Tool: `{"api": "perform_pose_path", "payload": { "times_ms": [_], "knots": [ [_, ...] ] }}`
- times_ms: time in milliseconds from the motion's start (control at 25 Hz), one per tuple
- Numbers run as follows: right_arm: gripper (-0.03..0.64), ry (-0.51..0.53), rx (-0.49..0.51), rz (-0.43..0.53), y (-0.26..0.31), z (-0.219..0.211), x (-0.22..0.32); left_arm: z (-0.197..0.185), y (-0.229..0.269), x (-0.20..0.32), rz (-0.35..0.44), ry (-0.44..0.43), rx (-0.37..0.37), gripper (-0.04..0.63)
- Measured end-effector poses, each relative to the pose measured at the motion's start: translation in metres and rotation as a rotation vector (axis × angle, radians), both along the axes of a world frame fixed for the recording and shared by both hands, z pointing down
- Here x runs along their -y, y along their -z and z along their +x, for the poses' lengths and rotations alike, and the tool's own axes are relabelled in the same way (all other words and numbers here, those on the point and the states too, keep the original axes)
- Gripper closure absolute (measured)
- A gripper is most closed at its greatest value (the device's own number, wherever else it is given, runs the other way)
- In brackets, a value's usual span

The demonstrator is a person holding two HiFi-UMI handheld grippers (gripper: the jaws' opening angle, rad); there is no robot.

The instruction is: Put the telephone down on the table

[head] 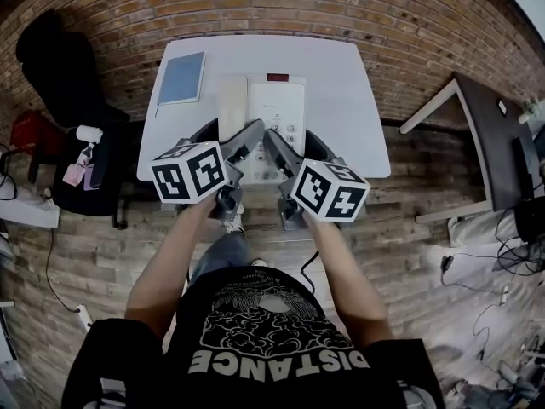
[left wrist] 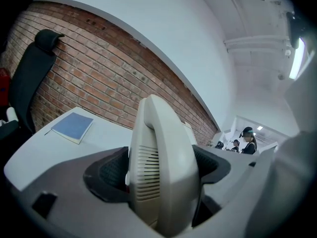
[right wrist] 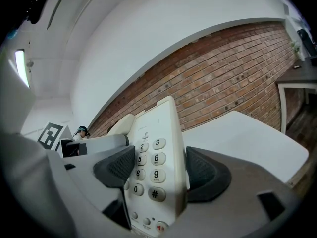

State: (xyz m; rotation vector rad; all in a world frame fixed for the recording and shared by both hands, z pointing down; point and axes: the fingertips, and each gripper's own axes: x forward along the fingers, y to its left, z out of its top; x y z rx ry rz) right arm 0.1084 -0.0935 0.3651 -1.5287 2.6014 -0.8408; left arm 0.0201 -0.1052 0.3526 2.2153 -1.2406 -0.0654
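A cream telephone (head: 272, 109) with its handset along its left side is over the middle of the white table (head: 341, 83); I cannot tell whether it touches the top. My left gripper (head: 247, 139) is shut on its near left end, with the handset (left wrist: 161, 167) filling the gap between the black pads. My right gripper (head: 277, 143) is shut on the near right end, its pads pressing either side of the keypad (right wrist: 153, 167). The two grippers sit close together, angled inward. The phone's near edge is hidden behind them.
A blue notebook (head: 180, 77) lies at the table's back left corner. A black office chair (head: 64, 66) stands to the left by the brick wall and a dark desk (head: 490, 143) to the right. Cables lie on the floor. People (left wrist: 247, 140) stand far off.
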Motion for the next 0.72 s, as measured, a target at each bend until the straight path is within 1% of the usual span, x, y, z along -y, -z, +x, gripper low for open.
{"api": "perform_pose_path", "payload": {
  "times_ms": [240,440,720],
  "knots": [
    [0.296,0.015,-0.013,-0.018,-0.013,-0.007,0.051,-0.007,-0.015,0.050,-0.019,0.013,-0.013,0.202],
    [0.296,0.022,-0.020,-0.044,-0.022,-0.016,0.110,-0.016,-0.024,0.108,-0.046,0.016,-0.019,0.202],
    [0.296,0.021,-0.029,-0.097,-0.039,-0.041,0.193,-0.041,-0.043,0.192,-0.104,0.020,-0.027,0.202]
  ]
}}
